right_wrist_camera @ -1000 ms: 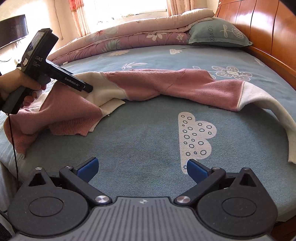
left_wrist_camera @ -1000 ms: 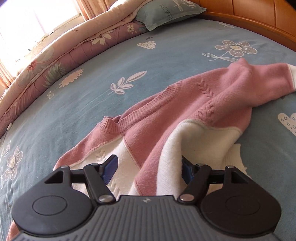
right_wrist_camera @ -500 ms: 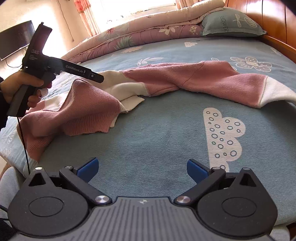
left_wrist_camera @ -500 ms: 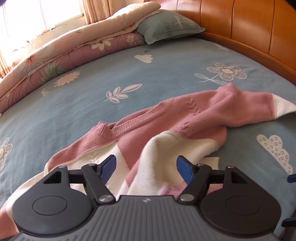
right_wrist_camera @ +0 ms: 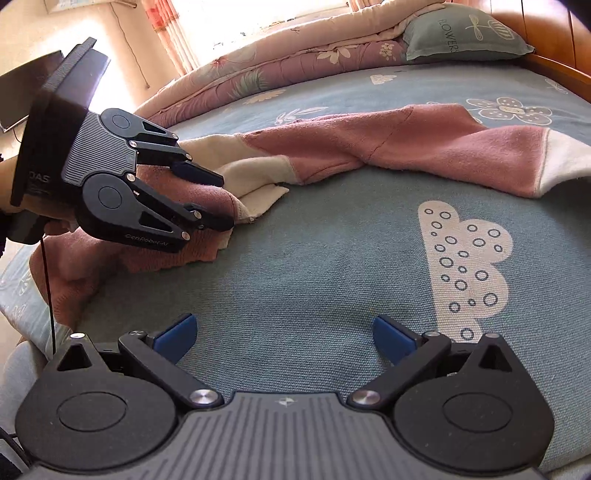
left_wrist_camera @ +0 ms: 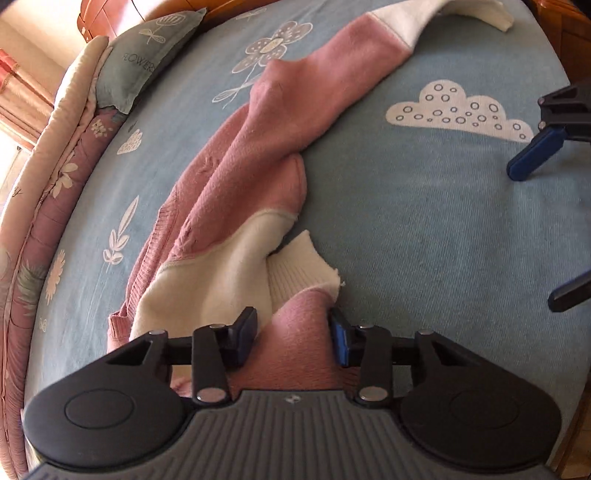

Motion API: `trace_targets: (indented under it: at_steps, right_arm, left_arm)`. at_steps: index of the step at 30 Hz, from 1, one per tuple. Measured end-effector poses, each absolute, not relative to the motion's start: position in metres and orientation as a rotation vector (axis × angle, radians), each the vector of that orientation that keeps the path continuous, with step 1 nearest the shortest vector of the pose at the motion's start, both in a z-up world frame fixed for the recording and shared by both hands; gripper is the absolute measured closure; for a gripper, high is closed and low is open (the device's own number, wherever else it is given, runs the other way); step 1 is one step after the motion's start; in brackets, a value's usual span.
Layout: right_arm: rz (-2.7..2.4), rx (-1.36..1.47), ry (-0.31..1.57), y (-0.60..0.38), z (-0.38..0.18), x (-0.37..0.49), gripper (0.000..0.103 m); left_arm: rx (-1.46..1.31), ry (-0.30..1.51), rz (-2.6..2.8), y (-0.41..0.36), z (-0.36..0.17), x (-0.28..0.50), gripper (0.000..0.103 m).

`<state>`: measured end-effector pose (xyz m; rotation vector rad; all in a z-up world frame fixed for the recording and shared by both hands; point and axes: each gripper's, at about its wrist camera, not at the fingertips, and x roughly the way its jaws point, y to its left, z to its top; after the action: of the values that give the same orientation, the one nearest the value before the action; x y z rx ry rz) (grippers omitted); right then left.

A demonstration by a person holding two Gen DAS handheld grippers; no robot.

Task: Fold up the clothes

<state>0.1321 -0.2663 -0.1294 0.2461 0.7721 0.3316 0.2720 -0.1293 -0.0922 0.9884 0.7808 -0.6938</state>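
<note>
Left gripper [left_wrist_camera: 293, 334] points steeply down at the near edge of the bed; its jaws have just been closing, and a raised fold of pink knit sits between the two blue pads, which press in on it from both sides — gripping the sweater [left_wrist_camera: 258, 177]. Seen from the right wrist camera, the same left gripper [right_wrist_camera: 221, 199] is turned on its side, one finger above the other, with the pink fold bunched between them and a hand [right_wrist_camera: 14, 173] partly visible behind its body; a thin black cable [right_wrist_camera: 48, 280] hangs below it. Right gripper [right_wrist_camera: 283, 338] hovers over bare blue bedsheet [right_wrist_camera: 314, 277], jaws spread wide, nothing between them, well apart from the sweater. Just past the left pads, a cream ribbed cuff lies flat on the sheet beside a cream panel of the garment. Beyond that the pink body of the sweater runs away across the bed, crumpled and twisted, and one sleeve stretches farther — pink, then ending in a cream section near the far edge. A white cloud print [right_wrist_camera: 465, 266] sits on the sheet between the right gripper and that sleeve. Farther back: a rolled floral quilt [right_wrist_camera: 280, 62] along the side of the bed, a grey-green pillow [right_wrist_camera: 461, 37], and a wooden headboard [right_wrist_camera: 546, 33] behind it.
</note>
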Motion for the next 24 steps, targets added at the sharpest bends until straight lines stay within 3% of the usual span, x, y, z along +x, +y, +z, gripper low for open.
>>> trace_targets:
  at_steps: [1,3,11,15,18,20,24]
  right_arm:
    - [0.332,0.246,0.772,-0.266,-0.129,0.132,0.0]
    - [0.332,0.245,0.772,-0.266,-0.129,0.132,0.0]
    - [0.326,0.221,0.78,-0.262,-0.128,0.13,0.0]
    - [0.319,0.222,0.794,-0.263,-0.126,0.128,0.0]
    - [0.316,0.238,0.801,-0.266,-0.124,0.124,0.0]
    - [0.309,0.248,0.801,-0.268,-0.124,0.121,0.0]
    - [0.286,0.256,0.814,-0.268,-0.121,0.117,0.0]
  left_arm:
    - [0.977,0.796,-0.705,-0.128,-0.09,0.271,0.083]
    - [0.946,0.801,-0.717,-0.123,-0.082,0.265,0.089]
    - [0.55,0.816,-0.795,-0.074,-0.015,0.237,0.093]
    - [0.303,0.748,-0.964,-0.053,0.024,0.211,0.102]
    - [0.262,0.637,-1.044,-0.047,0.05,0.194,0.097]
    - [0.377,0.605,-0.954,-0.055,0.046,0.192,0.094]
    - [0.539,0.746,-0.894,-0.078,0.002,0.203,0.076]
